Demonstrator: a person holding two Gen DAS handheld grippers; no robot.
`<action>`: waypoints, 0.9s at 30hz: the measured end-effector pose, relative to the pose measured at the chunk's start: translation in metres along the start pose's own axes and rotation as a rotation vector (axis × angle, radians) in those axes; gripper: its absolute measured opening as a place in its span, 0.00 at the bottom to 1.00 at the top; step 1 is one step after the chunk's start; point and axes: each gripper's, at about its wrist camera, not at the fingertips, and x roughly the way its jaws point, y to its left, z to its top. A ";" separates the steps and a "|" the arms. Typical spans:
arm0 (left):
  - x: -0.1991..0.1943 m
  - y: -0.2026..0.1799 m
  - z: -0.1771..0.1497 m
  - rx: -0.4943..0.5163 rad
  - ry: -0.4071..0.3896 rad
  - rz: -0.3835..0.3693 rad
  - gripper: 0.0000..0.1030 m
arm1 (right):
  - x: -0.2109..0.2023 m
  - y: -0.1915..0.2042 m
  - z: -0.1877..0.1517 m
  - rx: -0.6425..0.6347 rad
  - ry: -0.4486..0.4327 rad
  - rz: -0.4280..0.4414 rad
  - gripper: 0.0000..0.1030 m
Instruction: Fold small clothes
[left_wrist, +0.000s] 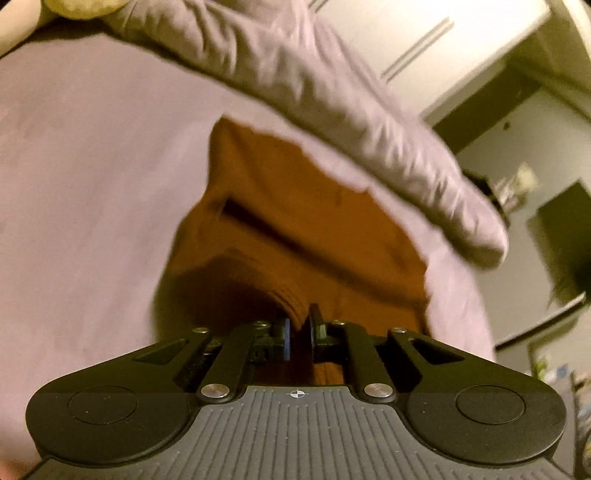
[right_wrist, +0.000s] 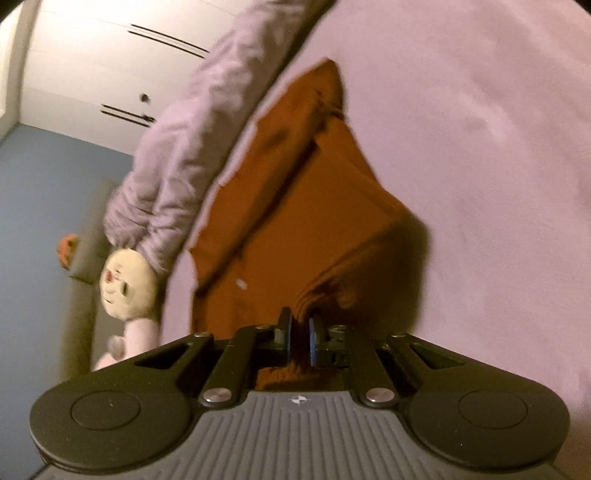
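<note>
A small rust-orange garment (left_wrist: 295, 229) lies on a pale lilac bed sheet (left_wrist: 85, 192), and its near ribbed hem is lifted off the sheet. My left gripper (left_wrist: 300, 325) is shut on that hem, with a fold of orange cloth pinched between the blue pads. In the right wrist view the same orange garment (right_wrist: 288, 206) stretches away from me, partly folded over itself. My right gripper (right_wrist: 300, 332) is shut on another part of the ribbed hem, which bunches up between its fingers. Both views are tilted and blurred.
A rolled lilac duvet (left_wrist: 332, 110) lies along the far side of the garment; the same duvet (right_wrist: 173, 155) shows in the right wrist view. A cream plush toy (right_wrist: 125, 280) rests at the duvet's end. White wardrobe doors (right_wrist: 92, 66) and a blue wall (right_wrist: 44, 206) stand behind.
</note>
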 end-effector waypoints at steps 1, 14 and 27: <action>0.003 -0.002 0.009 -0.005 -0.017 -0.005 0.11 | 0.002 0.005 0.008 -0.008 -0.013 0.008 0.07; 0.062 -0.001 0.090 -0.089 -0.144 0.024 0.11 | 0.054 0.061 0.109 -0.146 -0.197 -0.021 0.07; 0.121 0.000 0.149 -0.074 -0.177 0.075 0.11 | 0.131 0.097 0.175 -0.300 -0.271 -0.142 0.07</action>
